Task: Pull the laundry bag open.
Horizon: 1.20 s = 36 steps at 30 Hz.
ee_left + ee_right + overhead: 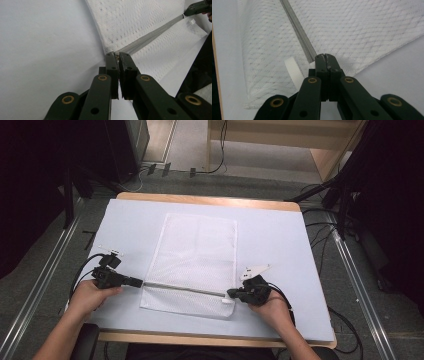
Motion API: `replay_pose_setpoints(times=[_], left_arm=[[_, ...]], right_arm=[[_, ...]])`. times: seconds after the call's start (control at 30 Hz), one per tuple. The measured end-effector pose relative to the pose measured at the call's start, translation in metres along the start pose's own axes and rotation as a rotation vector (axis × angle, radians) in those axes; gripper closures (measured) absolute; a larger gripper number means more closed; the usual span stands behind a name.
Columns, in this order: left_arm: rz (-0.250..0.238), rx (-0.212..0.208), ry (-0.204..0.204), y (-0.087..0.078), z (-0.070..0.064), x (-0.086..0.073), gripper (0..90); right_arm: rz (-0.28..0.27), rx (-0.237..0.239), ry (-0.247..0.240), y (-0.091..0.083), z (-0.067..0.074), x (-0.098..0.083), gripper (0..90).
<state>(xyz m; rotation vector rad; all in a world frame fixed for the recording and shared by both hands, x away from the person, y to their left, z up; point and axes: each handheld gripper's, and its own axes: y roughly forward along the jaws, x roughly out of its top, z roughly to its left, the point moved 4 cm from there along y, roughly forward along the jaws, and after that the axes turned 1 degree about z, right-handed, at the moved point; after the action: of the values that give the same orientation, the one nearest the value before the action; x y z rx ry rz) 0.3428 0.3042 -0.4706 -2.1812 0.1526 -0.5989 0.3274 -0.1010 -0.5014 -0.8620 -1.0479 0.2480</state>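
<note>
Zipping mesh laundry bag [192, 262]: left tongs [141, 282] clamped on zipper pull, right tongs [230, 293] pinching zipper's right end. Next: release both.

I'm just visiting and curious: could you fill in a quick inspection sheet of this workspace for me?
Surface: pale blue table, wooden edge showing.
Job's things: white mesh bag lying flat; grey zipper runs across its near end.
Clutter: nothing seen.
Grippers: left gripper has its jaws shut on the zipper's left end; right gripper shut on the bag's right end, by a small white tab.
Cables: black cable trails from the left gripper.
Surroundings: grey floor, black stands, loose floor cables.
</note>
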Motion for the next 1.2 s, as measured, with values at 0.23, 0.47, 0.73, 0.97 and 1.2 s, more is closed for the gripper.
replay_pose_setpoints(times=[0.23,0.47,0.73,0.97,1.2], left_arm=[[-0.01,-0.008,-0.005,-0.001,-0.003,-0.007,87.6],[-0.038,0.0,0.02,-0.003,-0.004,-0.007,86.3],[-0.137,0.011,0.068,-0.011,-0.004,-0.002,64.4],[-0.191,0.077,0.098,-0.014,-0.004,0.004,52.2],[-0.224,0.146,0.137,-0.016,-0.003,0.018,46.0]], right_arm=[[0.0,0.001,0.001,0.0,-0.001,0.001,90.0],[0.007,0.008,0.01,0.0,-0.003,0.001,90.0],[-0.021,0.026,0.011,0.002,0.001,0.011,71.1],[-0.092,-0.024,0.035,-0.006,-0.009,0.016,54.5],[-0.141,-0.076,0.057,-0.016,-0.022,0.02,48.1]])
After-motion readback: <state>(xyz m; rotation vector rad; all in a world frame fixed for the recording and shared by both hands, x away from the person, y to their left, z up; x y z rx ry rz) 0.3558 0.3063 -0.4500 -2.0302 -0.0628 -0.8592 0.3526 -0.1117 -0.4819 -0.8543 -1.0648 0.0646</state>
